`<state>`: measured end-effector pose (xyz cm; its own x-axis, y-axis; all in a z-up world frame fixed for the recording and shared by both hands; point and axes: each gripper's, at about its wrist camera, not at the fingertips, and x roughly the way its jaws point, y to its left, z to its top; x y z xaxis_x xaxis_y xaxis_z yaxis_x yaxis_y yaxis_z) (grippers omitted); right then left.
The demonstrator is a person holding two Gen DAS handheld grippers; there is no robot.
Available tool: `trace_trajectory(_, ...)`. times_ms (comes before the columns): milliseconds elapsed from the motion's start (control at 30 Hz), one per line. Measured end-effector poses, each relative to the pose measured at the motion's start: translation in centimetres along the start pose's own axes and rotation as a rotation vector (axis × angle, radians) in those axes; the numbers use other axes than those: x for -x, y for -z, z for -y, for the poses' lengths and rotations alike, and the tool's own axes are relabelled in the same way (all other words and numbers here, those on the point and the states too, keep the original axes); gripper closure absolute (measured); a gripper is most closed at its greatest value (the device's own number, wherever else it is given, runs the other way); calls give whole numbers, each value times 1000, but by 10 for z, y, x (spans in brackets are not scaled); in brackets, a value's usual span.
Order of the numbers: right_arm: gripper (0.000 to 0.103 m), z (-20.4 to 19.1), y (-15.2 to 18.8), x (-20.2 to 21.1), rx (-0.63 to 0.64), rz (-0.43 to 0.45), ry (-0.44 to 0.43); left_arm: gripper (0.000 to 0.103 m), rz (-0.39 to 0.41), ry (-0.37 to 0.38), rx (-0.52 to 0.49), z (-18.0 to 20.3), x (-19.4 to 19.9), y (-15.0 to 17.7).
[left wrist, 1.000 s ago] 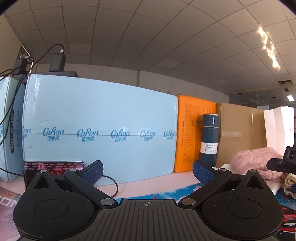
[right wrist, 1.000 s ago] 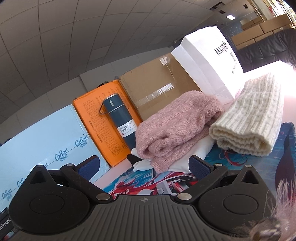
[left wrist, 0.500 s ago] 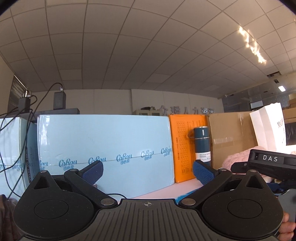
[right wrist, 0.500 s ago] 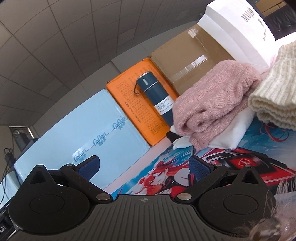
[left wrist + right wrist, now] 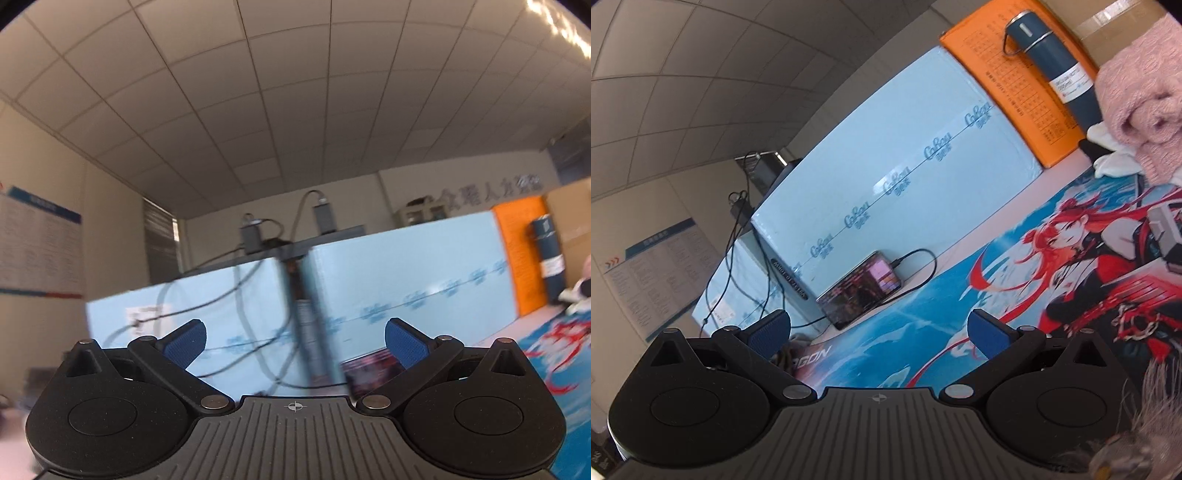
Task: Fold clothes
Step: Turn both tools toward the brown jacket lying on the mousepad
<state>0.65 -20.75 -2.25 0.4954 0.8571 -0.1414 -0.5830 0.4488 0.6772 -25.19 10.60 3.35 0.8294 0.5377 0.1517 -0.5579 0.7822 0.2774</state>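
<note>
We hold the left gripper and right gripper with jaws spread wide, gripping nothing. The pink sweater lies folded at the far right of the table, on a white garment, beside the blue bottle; the phone leans against the pale blue box
</note>
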Motion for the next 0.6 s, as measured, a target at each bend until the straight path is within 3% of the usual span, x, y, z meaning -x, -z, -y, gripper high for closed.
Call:
trace_trajectory(67, 0, -11, 6, -10, -17, -68, -21, 0, -45, -77, -121, -23, 2, 11)
trace_trajectory(133, 0, -33, 14, -20, 20, -109, -28, 0, -133, -73, -216, -43, -6, 20)
trace_trajectory(200, 0, -59, 22, -32, 68, -142, -35, 0, -193, -43, -297, -55, -12, 30)
trace_trajectory(333, 0, -95, 38, -63, 98, -219, -85, 0, -293, 37, -315, -61, -33, 48)
trace_trajectory(600, 0, -121, 75, -114, -16, -341, -88, 0, -420, 94, -558, -41, -66, 84)
